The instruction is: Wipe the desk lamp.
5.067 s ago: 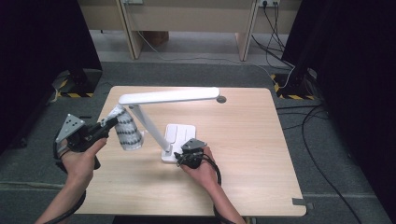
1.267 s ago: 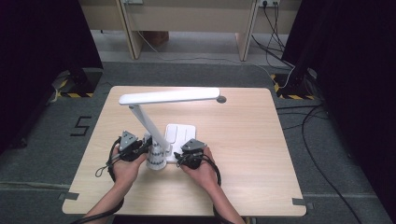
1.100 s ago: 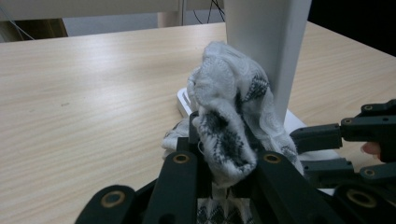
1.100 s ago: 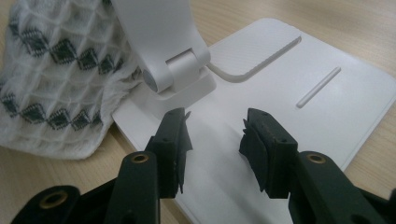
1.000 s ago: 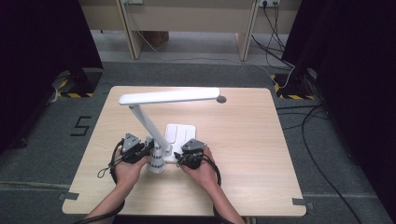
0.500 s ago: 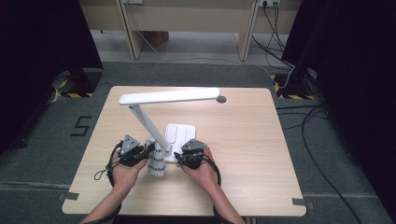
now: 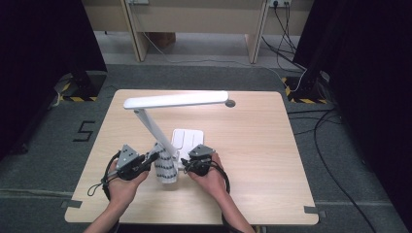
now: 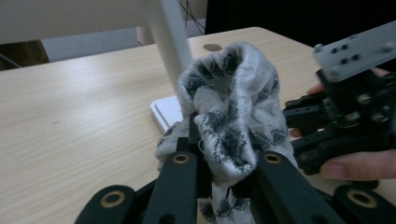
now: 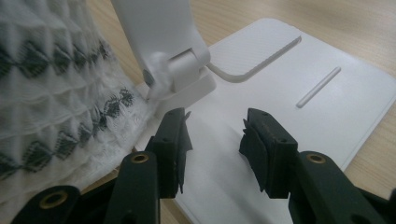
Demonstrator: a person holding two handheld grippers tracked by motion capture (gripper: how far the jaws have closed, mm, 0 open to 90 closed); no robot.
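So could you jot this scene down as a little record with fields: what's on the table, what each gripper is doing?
surface: light wooden table
lamp: white folding desk lamp, flat base on the table
cloth: white cloth with dark pattern, bunched against the lamp's stem
left gripper: shut on the cloth
right gripper: jaws apart over the lamp base, nothing between them
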